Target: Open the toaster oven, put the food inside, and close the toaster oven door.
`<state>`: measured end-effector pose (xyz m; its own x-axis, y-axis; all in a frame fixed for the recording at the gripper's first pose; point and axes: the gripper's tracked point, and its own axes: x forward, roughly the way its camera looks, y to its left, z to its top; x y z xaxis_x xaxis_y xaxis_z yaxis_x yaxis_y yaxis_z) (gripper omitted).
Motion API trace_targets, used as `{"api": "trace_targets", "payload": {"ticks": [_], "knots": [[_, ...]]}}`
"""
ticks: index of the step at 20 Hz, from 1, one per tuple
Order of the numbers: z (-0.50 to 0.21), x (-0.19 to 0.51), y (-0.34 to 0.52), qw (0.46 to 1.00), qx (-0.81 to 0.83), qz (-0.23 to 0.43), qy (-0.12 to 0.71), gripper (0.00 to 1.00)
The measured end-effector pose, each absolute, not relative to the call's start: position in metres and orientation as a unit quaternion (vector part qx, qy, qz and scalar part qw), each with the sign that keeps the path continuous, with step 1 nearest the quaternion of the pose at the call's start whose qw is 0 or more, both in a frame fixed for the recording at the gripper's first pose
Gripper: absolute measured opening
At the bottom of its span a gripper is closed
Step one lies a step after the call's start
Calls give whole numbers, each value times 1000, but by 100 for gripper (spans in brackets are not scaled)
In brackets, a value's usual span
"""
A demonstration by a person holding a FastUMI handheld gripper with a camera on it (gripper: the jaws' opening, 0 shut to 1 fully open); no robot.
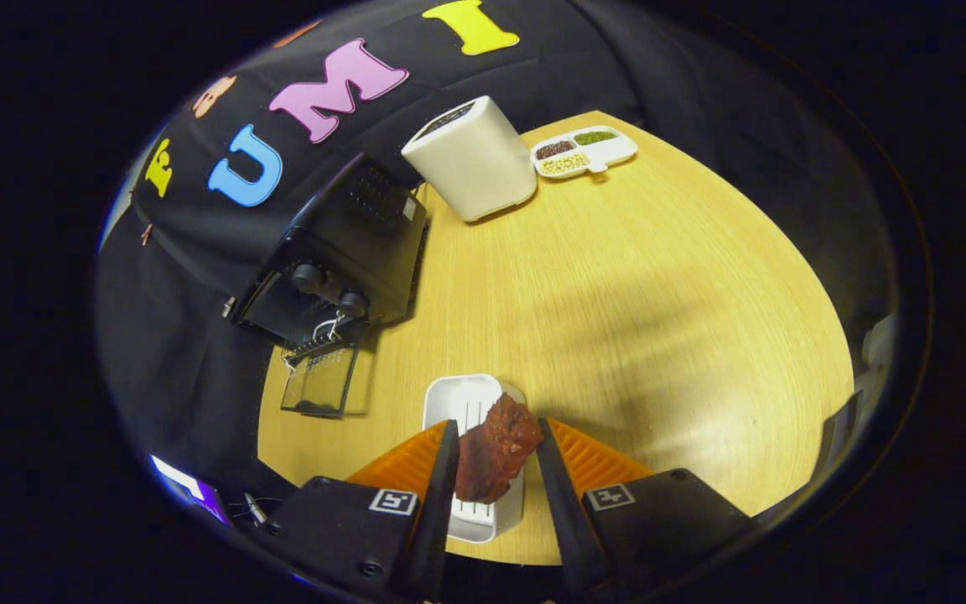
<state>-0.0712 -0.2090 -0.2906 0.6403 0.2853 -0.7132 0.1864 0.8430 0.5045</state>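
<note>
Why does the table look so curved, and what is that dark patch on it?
In the gripper view, the fisheye lens bends the table edge; the dark patch looks like a soft shadow beyond the gripper, whose fingers hold the meat; the toaster oven's open door reflects some light.

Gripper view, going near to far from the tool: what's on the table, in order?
Tool holding the piece of meat over the white tray → toaster oven, door open → tall white appliance → divided dish of beans.
</note>
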Motion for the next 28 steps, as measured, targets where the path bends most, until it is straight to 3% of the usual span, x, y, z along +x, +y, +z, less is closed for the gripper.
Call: {"api": "trace_targets", "payload": {"ticks": [3,10,17,28], "knots": [[-294,-72,-213,859,284,22,426,29],[-285,-69,-206,843,327,46,425,15],[-256,-68,-208,864,287,62,409,12],[-185,-66,-190,882,297,20,366,12]]}}
